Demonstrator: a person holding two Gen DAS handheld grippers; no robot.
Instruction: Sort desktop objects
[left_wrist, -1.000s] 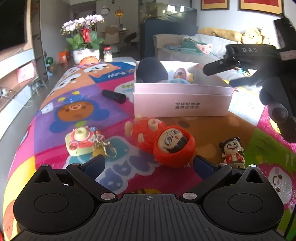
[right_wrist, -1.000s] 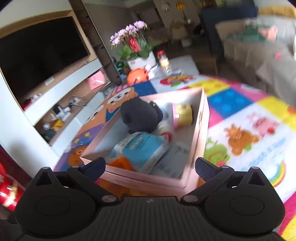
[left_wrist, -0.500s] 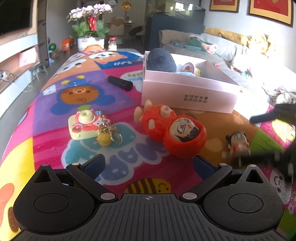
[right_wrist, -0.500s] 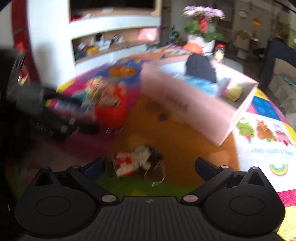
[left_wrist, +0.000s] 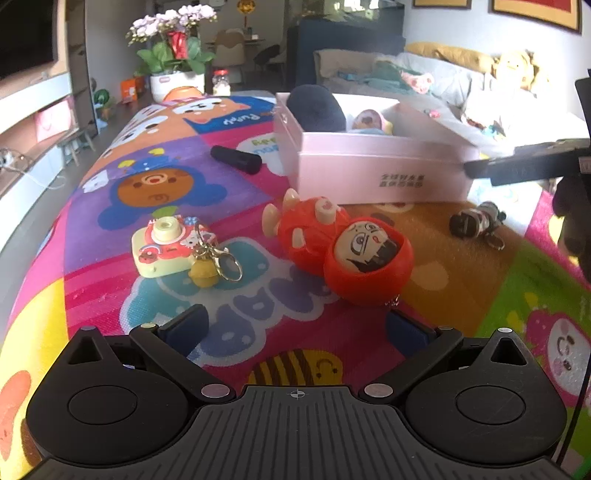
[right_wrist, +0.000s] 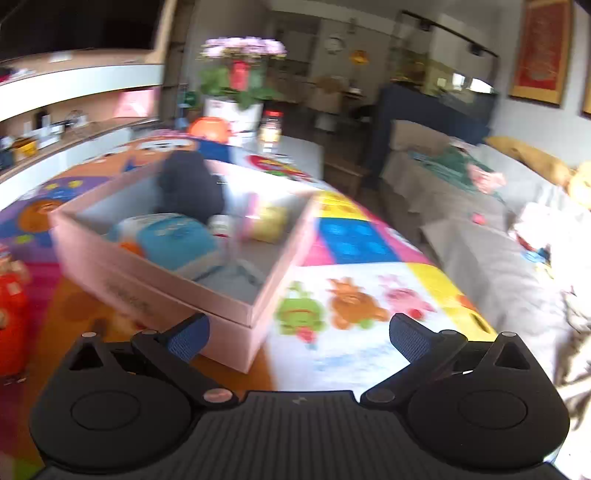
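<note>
A pink box (left_wrist: 380, 173) stands on the colourful mat and holds a dark plush, a blue pack and a yellow toy; it also shows in the right wrist view (right_wrist: 177, 280). In front of it lie a red doll toy (left_wrist: 340, 251), a toy camera with keyring (left_wrist: 170, 247), a black cylinder (left_wrist: 236, 159) and a small figurine (left_wrist: 476, 221) on its side. My left gripper (left_wrist: 295, 328) is open and empty, close before the red toy. My right gripper (right_wrist: 297, 334) is open and empty, above the box's near corner.
A flower pot (left_wrist: 173, 77) and a jar (left_wrist: 221, 83) stand at the mat's far end. A sofa with cushions (right_wrist: 498, 206) lies to the right. Shelves (right_wrist: 74, 92) run along the left wall.
The small figurine has been knocked over and now lies on its side near the box. My right gripper swung away from it, back above the box corner. My left gripper barely moved.
</note>
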